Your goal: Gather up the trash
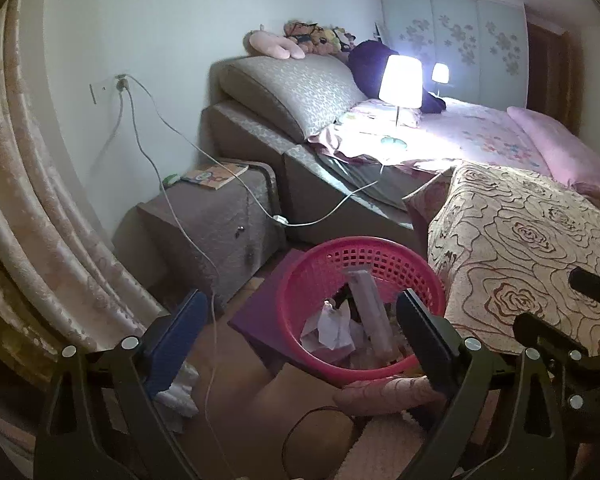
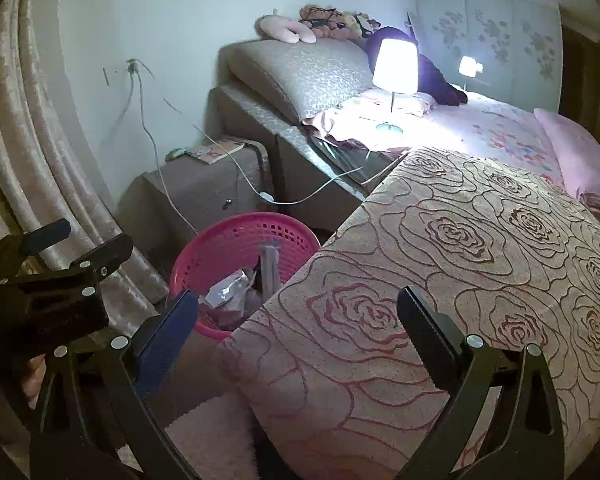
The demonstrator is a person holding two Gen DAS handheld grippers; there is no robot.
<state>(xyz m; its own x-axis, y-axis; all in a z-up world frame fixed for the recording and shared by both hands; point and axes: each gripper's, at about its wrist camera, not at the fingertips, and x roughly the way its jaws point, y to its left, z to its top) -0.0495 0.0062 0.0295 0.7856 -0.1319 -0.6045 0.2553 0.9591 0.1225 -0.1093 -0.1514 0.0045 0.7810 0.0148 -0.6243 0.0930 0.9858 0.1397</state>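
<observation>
Trash (image 1: 332, 330) lies in pink basket (image 1: 300, 280) beyond left gripper (image 1: 300, 320); both grippers' jaws gape empty.

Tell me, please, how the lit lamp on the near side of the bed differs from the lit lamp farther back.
The near lamp looks much larger in the picture than the far lamp. The near lamp's thin stem and round base show plainly on the bedding, while the far lamp's base cannot be made out. The near lamp stands beside the grey headboard cushion; the far lamp stands close to the flowered wardrobe doors. Both are lit, with pale tapered shades.
</observation>
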